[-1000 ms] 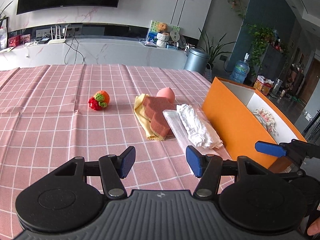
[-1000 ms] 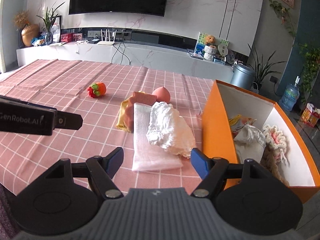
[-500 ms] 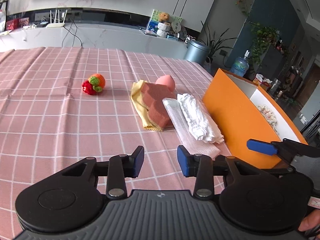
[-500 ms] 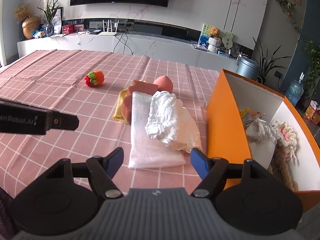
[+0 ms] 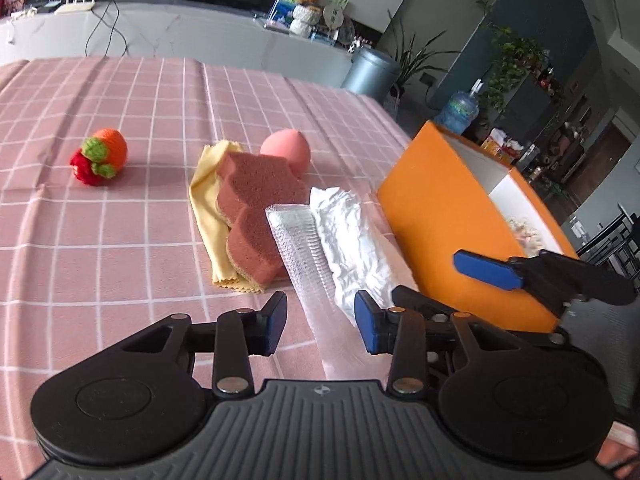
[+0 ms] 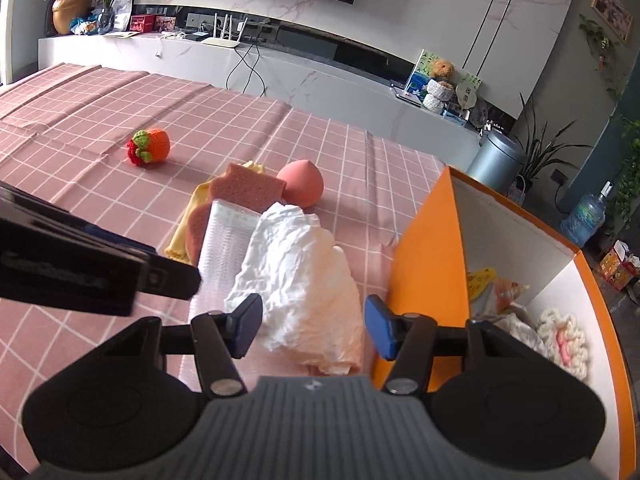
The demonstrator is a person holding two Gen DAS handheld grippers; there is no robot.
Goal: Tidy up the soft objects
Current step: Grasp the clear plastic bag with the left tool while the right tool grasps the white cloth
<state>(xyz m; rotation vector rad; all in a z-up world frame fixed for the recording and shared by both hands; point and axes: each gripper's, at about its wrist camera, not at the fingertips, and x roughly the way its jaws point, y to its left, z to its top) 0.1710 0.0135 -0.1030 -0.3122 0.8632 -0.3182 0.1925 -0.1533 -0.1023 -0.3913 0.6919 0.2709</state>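
Left wrist view: left gripper (image 5: pixel 320 322) has no load, jaws part-way apart after narrowing earlier in the last second; the near end of the mesh cloth (image 5: pixel 298 258) shows in the gap at 12 o'clock, pads not on it. White rag (image 5: pixel 352 240) lies on the mesh at 1 o'clock, sponge (image 5: pixel 256 216) on a yellow cloth (image 5: pixel 208 208) at 11, pink puff (image 5: pixel 286 152) behind it, knitted fruit (image 5: pixel 100 158) well apart at 10. Box (image 5: pixel 448 216) at 2 o'clock. Right gripper's blue pad enters at 3.

Right wrist view: right gripper (image 6: pixel 312 330) empty, jaws have just been closing but not yet pinching; the rag (image 6: pixel 296 272) bulges between the pads, neither clearly pressing. Box (image 6: pixel 430 264) touches the frame of the right finger side at 3 o'clock, already holding knitted pieces (image 6: pixel 564 340).

Judgement: step in hand is taking the rag. Sink the pads low round the thick fold, avoid pinching the mesh below. Close fully before lifting; limp fabric will sag, so lift high to clear the box wall
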